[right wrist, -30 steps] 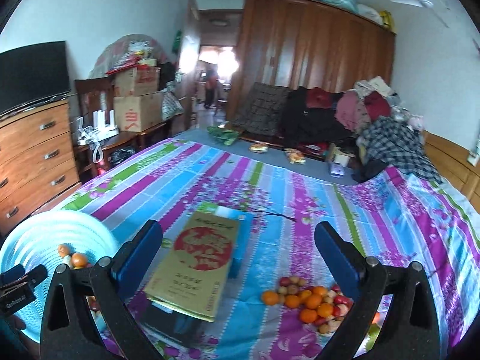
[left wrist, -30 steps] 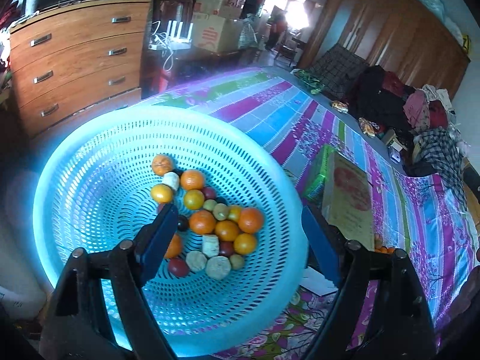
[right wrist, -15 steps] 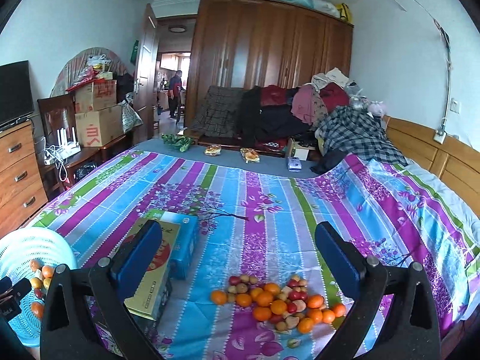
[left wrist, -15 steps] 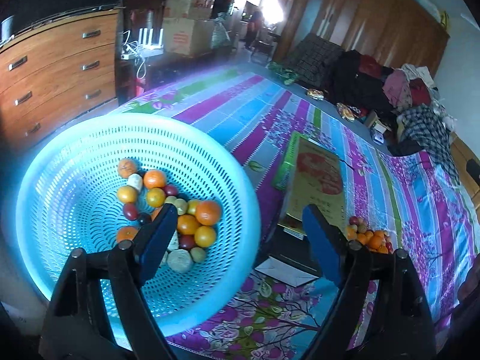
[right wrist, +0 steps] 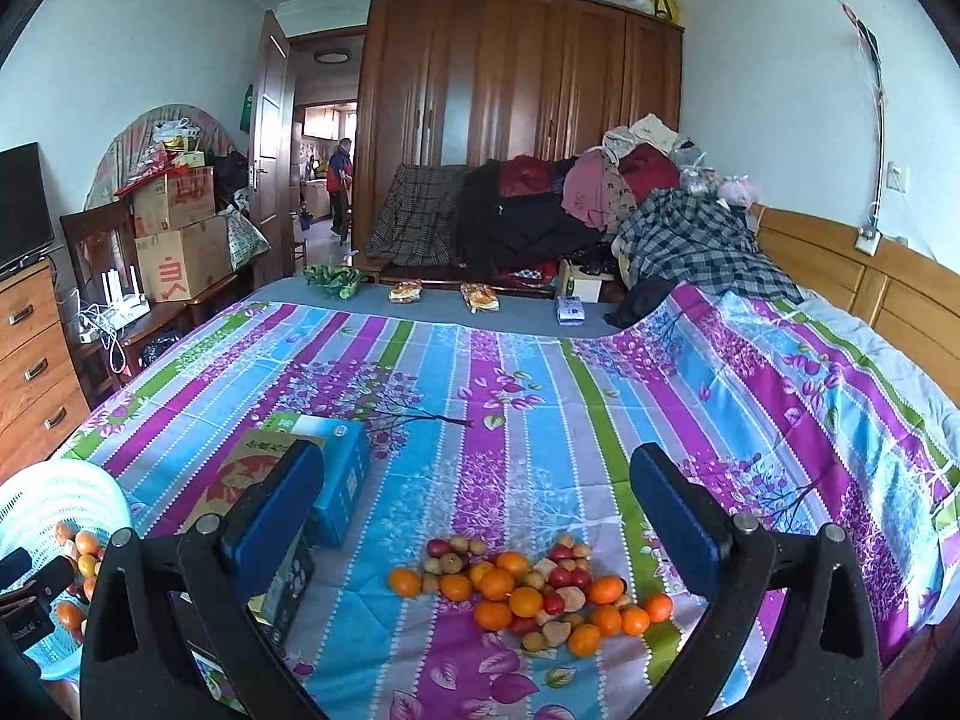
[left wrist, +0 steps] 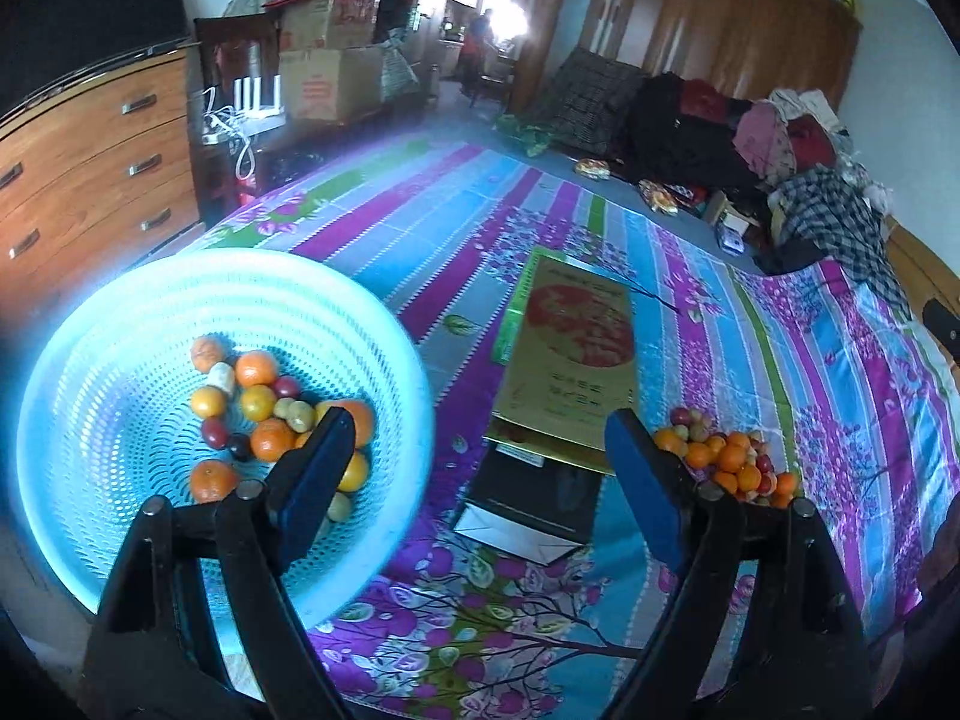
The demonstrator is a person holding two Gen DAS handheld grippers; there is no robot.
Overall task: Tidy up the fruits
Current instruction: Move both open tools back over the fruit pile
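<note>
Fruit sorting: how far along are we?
Partly done: the perforated light-blue plastic basket already holds oranges and plums. Nothing is in hand; the left gripper and right gripper are both open and empty. A pile of loose oranges and small red fruits remains on the striped floral bedsheet.

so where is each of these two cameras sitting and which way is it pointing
Left wrist: on the left gripper, angled down over the bed's near corner at the blue basket of fruit and the gold box; its two open blue-padded fingers show.
Right wrist: on the right gripper, looking along the bed toward the wardrobe, with the loose fruit pile just ahead; its open fingers show, empty.
Shared: both see the basket, the gold box, the fruit pile, the striped bedspread and the wardrobe.
</note>
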